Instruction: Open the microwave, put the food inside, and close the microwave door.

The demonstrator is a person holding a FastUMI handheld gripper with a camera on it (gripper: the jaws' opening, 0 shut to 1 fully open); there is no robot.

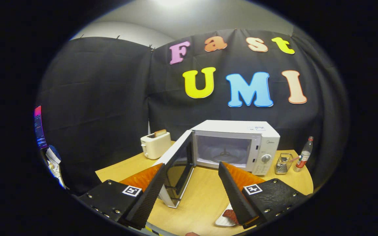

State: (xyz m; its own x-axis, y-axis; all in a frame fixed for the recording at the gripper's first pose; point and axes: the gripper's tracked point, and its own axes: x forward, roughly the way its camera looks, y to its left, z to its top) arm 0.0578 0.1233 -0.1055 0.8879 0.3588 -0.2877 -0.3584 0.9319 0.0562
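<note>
A white microwave (241, 144) stands on the wooden table (205, 196), beyond my fingers. Its door (176, 167) is swung wide open toward me, its free edge reaching down between the fingers close to the left one. The lit cavity (223, 151) holds only the bare turntable ring. My gripper (190, 167) is open, nothing between the fingers except the door's edge, which neither finger presses. A white plate with reddish food (227, 218) lies on the table near me, partly hidden under the right finger (233, 193).
A white toaster (155, 144) with a slice of bread in it stands left of the microwave. To the microwave's right are a wire mesh holder (283, 163) and a bottle with a red cap (304, 155). A screen's edge (39, 127) shows far left.
</note>
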